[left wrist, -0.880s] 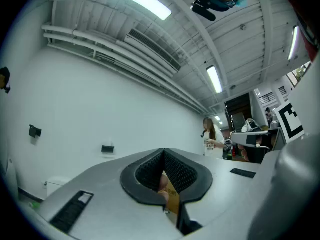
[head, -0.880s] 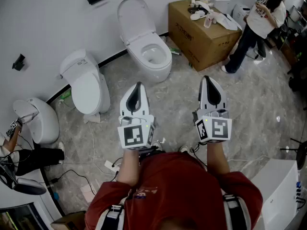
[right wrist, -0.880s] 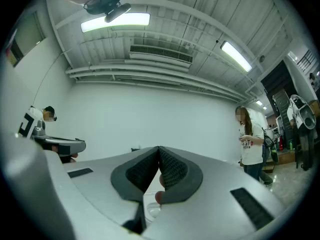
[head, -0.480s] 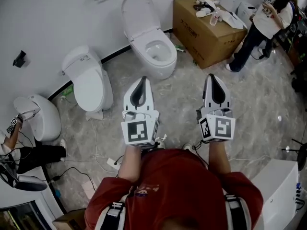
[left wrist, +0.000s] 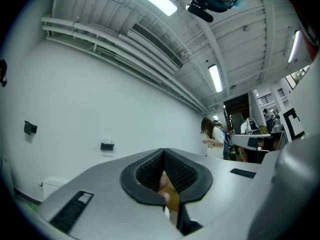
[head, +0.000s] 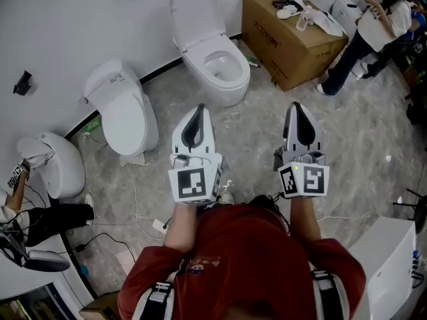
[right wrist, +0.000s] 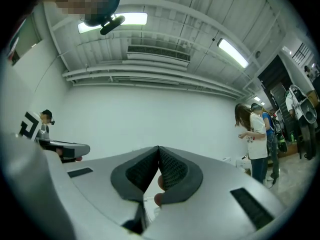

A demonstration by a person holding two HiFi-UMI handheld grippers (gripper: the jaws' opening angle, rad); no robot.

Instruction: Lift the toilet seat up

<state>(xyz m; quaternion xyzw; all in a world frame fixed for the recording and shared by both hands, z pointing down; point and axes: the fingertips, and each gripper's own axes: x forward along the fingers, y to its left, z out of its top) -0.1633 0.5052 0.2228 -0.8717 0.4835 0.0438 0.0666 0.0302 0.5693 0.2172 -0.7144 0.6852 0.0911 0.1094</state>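
Observation:
A white toilet [head: 223, 72] stands against the far wall in the head view, its lid [head: 193, 12] upright and the bowl uncovered. To its left is a second white toilet [head: 120, 109] with its lid down. My left gripper [head: 197, 109] and right gripper [head: 297, 107] hover side by side over the floor, short of both toilets and pointing toward them. Both are shut with nothing between the pads, as the left gripper view [left wrist: 163, 151] and right gripper view [right wrist: 158, 147] show. Neither touches anything.
A cardboard box [head: 293, 35] with small items on top stands right of the open toilet, and a person [head: 373, 32] stands beside it. A third toilet [head: 57, 165] and a seated person [head: 40, 215] are at the left. Cables [head: 133, 199] lie on the floor. A white cabinet [head: 393, 265] is lower right.
The head view has shifted, so the toilets and box sit a little further right. Both grippers stay shut and side by side. The standing person has moved to the right.

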